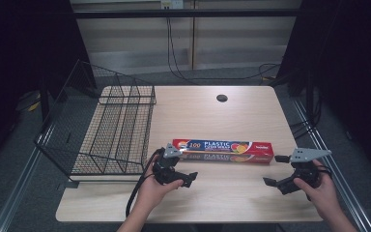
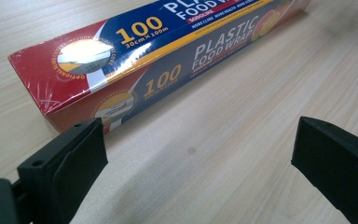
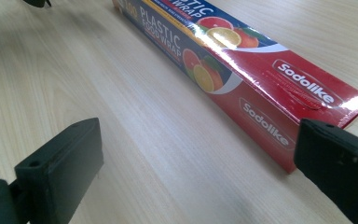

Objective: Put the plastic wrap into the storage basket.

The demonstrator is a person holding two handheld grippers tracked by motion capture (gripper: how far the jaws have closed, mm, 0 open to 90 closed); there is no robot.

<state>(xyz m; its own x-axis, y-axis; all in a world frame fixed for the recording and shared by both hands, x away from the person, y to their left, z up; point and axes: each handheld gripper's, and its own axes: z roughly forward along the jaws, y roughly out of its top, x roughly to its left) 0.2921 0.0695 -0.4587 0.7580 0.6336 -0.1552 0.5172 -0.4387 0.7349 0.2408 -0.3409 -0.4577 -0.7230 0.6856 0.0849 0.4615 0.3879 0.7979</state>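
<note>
High view: a long red and blue cardboard box of plastic food wrap lies flat across the middle of the pale wooden table, just right of a black wire mesh basket at centre left.
Left hand-held gripper: lower centre, just below the box's left end, jaws spread wide with nothing between them.
Right hand-held gripper: lower right, beside the box's right end, jaws likewise apart and empty.
Left gripper view: the box's red end sits at upper left, just above the left jaw.
Right gripper view: the box's "Sodolike" end lies close to the right jaw.
Step in hand: approach; both tools seem set to take the box by its ends.
Next move: probably advance each pair of jaws around an end, then close together evenly.
</note>
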